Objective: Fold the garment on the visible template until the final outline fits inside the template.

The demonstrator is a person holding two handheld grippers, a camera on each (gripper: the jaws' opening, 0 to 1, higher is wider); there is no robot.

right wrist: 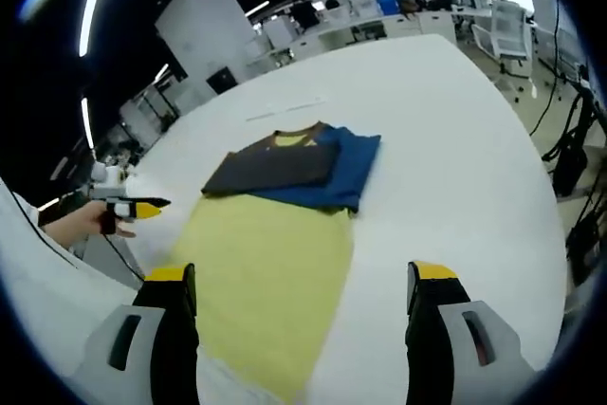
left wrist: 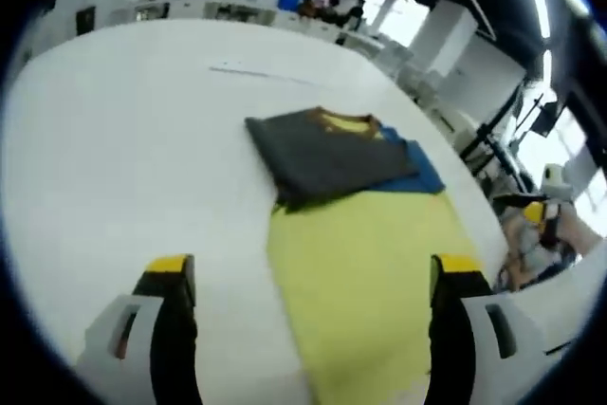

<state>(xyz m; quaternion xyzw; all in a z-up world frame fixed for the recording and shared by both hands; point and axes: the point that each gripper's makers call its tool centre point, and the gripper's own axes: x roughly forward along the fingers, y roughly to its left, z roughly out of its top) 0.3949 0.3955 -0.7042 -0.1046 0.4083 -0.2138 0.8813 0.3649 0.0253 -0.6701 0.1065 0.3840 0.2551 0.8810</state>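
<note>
Grey-and-blue garment lies folded on the white worktop, overlapping the far edge of the yellow template. My left tongs and right tongs hover open, holding nothing. I judge the next step: grip the bundle's far edge and draw it fully onto the template. No legible writing.
</note>
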